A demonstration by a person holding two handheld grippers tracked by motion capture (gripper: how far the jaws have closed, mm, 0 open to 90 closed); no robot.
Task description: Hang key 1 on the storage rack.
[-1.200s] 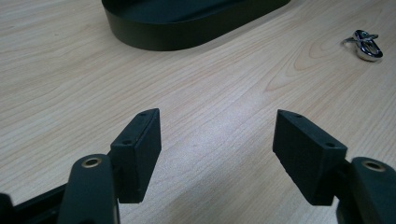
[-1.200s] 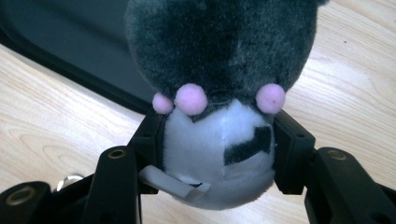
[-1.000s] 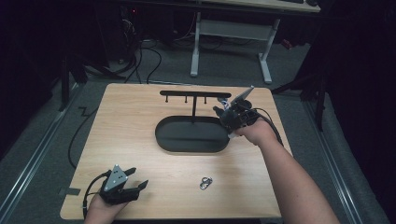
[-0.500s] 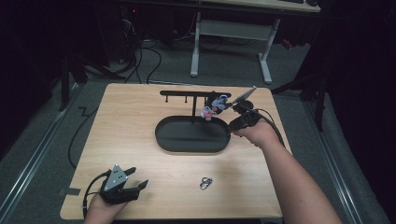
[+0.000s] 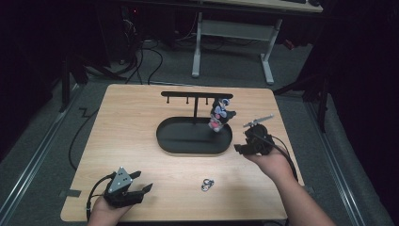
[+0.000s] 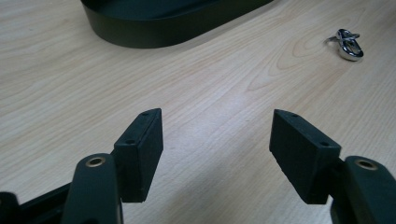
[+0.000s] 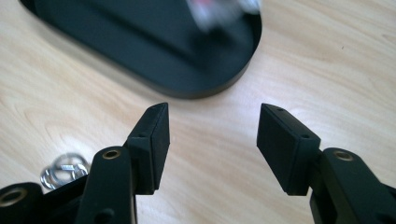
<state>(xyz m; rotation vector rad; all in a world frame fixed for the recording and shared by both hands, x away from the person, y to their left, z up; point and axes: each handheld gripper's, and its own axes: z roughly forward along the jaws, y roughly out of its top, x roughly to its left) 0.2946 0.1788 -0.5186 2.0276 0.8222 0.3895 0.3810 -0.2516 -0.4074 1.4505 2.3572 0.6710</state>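
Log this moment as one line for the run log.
stand: colourful keychain hangs on rack | right tongs: open, empty, beside tray | left tongs: open, empty | metal clip: on table

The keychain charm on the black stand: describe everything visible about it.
The keychain charm hangs from a peg at the right end of the black stand's crossbar, dangling above the right part of the oval base tray. It is a small figure-like bundle in dark, white, blue and pink-red tones; finer detail is too small to tell. In the right gripper view it shows as a blur. Neither gripper touches it; the right gripper stands open beside the tray.
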